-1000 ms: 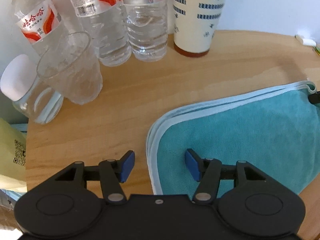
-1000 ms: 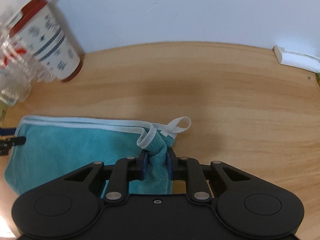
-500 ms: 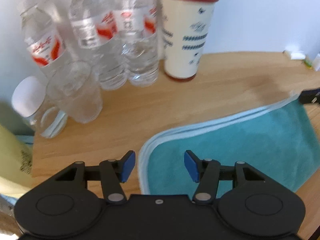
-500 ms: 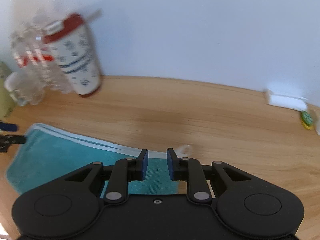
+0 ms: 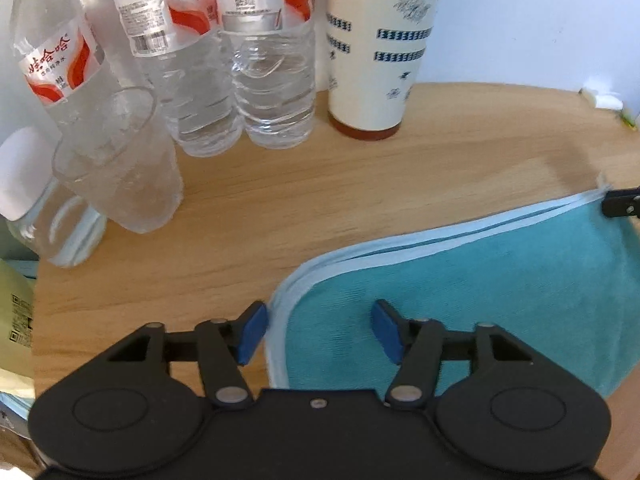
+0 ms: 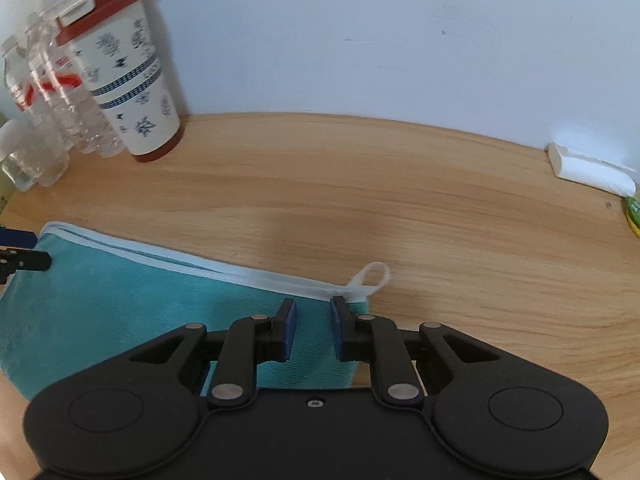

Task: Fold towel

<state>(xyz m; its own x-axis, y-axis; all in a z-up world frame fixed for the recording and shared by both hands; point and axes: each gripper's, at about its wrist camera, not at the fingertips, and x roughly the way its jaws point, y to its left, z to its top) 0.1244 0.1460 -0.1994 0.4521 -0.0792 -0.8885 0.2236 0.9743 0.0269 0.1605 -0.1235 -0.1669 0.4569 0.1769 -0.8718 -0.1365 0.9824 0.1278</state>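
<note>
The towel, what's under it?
The towel lies folded on the wooden table, two trimmed edges stacked. Whatever else might sit beneath is covered.

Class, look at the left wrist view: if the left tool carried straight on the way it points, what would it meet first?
Most likely the teal towel: the left tool, jaws opening with nothing gripped, straddles its white-trimmed corner. Depth is unclear, so the wooden table just beyond is possible.

1 towel (image 5: 500, 292), about 3 water bottles (image 5: 272, 92), 1 patterned cup (image 5: 376, 52), 1 clear glass (image 5: 124, 172).
</note>
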